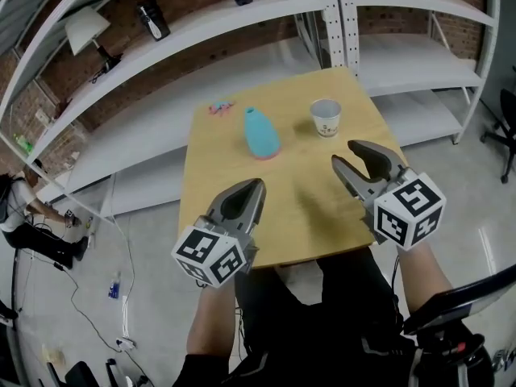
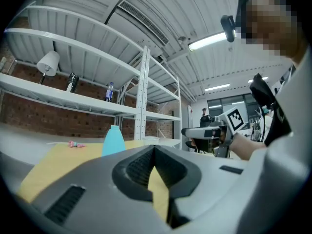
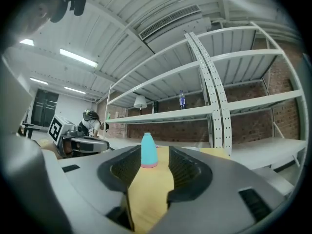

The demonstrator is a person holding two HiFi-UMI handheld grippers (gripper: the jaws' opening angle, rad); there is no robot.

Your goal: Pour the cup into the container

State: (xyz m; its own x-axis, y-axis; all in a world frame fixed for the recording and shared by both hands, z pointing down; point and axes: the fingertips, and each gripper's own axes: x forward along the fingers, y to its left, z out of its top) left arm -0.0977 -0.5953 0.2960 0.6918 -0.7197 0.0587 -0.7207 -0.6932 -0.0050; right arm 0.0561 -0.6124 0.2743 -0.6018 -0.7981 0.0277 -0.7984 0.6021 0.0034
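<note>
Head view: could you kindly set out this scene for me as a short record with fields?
Surface: light wooden table
Container: turquoise bottle-shaped plastic container, upright, near the table's middle
Cup: white paper cup, upright, right of the container, apart from it
Other: small pink item by the far left corner
Left: left gripper, fingers together, empty
Right: right gripper, fingers apart, nothing between them, short of the cup

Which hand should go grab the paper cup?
Probably the right. The right gripper, jaws apart and empty, has the cup just ahead of it on its side of the table. The left gripper is shut and sits nearer the blue bottle.
</note>
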